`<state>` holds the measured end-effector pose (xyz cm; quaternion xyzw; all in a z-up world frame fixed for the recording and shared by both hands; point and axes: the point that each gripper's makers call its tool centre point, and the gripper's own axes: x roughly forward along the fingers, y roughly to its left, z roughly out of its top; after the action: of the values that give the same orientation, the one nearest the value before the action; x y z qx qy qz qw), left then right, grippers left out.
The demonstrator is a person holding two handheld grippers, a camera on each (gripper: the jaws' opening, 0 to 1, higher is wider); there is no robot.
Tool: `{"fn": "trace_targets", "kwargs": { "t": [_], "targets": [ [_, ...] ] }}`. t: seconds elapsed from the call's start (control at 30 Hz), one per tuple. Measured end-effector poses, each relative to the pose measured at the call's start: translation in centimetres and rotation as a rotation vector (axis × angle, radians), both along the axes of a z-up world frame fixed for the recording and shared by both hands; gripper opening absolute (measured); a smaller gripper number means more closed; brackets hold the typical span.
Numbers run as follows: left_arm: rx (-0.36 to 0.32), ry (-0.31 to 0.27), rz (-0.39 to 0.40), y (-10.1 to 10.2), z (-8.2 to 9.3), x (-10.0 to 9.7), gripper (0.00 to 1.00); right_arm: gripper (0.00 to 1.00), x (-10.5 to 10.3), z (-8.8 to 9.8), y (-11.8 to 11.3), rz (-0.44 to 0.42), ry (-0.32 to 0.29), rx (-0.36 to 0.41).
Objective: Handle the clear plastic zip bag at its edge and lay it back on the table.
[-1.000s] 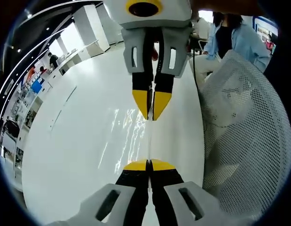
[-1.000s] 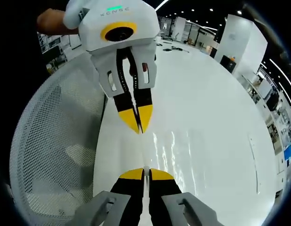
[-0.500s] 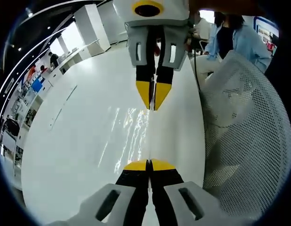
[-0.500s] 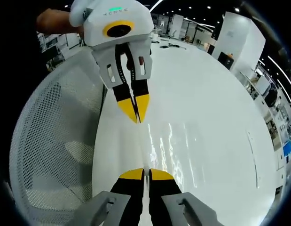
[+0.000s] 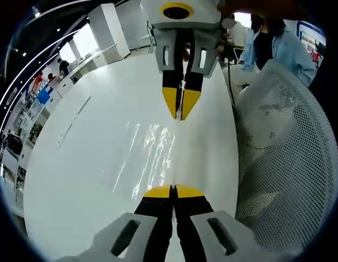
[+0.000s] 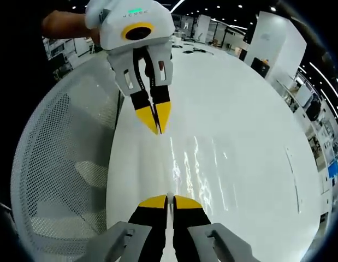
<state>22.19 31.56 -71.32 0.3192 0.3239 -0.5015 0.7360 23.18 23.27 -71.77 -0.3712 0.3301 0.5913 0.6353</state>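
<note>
Pinching opposite ends of the clear bag (image 5: 158,147), left gripper (image 5: 172,191) and right gripper (image 6: 167,200) stretch it above the white desk (image 5: 92,164).

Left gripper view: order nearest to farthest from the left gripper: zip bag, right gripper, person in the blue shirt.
1. Zip bag, clamped at its edge in the left gripper.
2. Right gripper, straight ahead, clamping the bag's far edge.
3. Person in the blue shirt, upper right, past the mesh chair.

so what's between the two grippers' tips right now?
A taut edge of the clear zip bag, pinched by the left gripper and right gripper above the white table, as the left gripper view shows.
</note>
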Motion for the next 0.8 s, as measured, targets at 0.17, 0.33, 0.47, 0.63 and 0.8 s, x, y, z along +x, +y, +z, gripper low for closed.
{"fn": "trace_targets", "kwargs": {
  "t": [0.17,0.33,0.47,0.63,0.8],
  "targets": [
    [0.000,0.001,-0.001,0.0,-0.1,0.0,0.00,0.00,0.1,0.0,-0.6,-0.008,0.000,-0.002],
    [0.000,0.003,0.000,0.1,-0.1,0.0,0.00,0.00,0.1,-0.1,-1.3,-0.019,0.000,-0.010],
    [0.009,0.002,0.002,0.3,-0.1,-0.1,0.00,0.00,0.2,-0.2,-2.1,-0.025,-0.006,-0.029],
    [-0.003,0.000,0.003,0.1,-0.1,0.2,0.00,0.00,0.3,-0.3,-2.0,-0.032,-0.002,-0.021],
    [-0.004,-0.010,0.005,0.0,0.1,0.3,0.00,0.00,0.3,-0.2,-1.9,-0.042,-0.005,-0.022]
  ]
}}
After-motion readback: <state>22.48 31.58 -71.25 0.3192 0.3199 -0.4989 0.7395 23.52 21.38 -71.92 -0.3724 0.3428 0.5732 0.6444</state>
